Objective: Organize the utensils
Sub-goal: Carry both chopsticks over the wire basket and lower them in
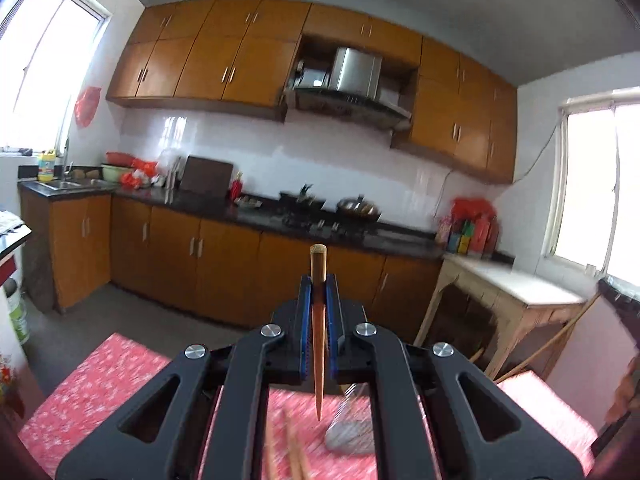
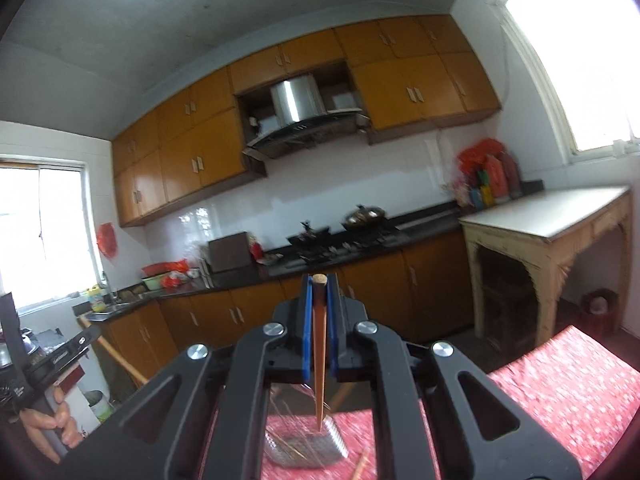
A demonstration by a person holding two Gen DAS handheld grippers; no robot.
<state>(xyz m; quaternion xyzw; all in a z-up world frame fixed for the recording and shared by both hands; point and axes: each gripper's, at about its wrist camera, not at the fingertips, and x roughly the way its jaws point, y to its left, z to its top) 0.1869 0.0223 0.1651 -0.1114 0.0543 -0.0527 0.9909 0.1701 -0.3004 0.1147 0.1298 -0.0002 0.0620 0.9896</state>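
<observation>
- Right now your left gripper (image 1: 319,292) is pinched on one wooden chopstick (image 1: 318,320), thick end up between the blue pads (image 1: 306,312), pointed tip hanging down over the table.
- Your right gripper (image 2: 319,292) does the same: its jaws are pressed onto a second chopstick (image 2: 319,344), also upright, tip down.
- Holding each stick near its thick end, vertical, probably lets you drop it point-first into a holder; that looks like the reason for the grip.
- Below the right stick's tip sits a wire utensil basket (image 2: 308,440) on the red flowered tablecloth (image 2: 568,384); the tip hangs above it, not yet inside as far as you can judge through the blur.
- In the left wrist view the same basket (image 1: 348,432) lies just right of the stick's tip, so that one is less well lined up.
- Count: two chopsticks held, one per gripper.
- At least two more loose chopsticks (image 1: 290,452) lie blurred on the cloth in the left view; the exact number is unclear.
- One basket, one table.
- Your left hand (image 2: 44,424) shows at the right view's edge, wrapped round its handle.
</observation>
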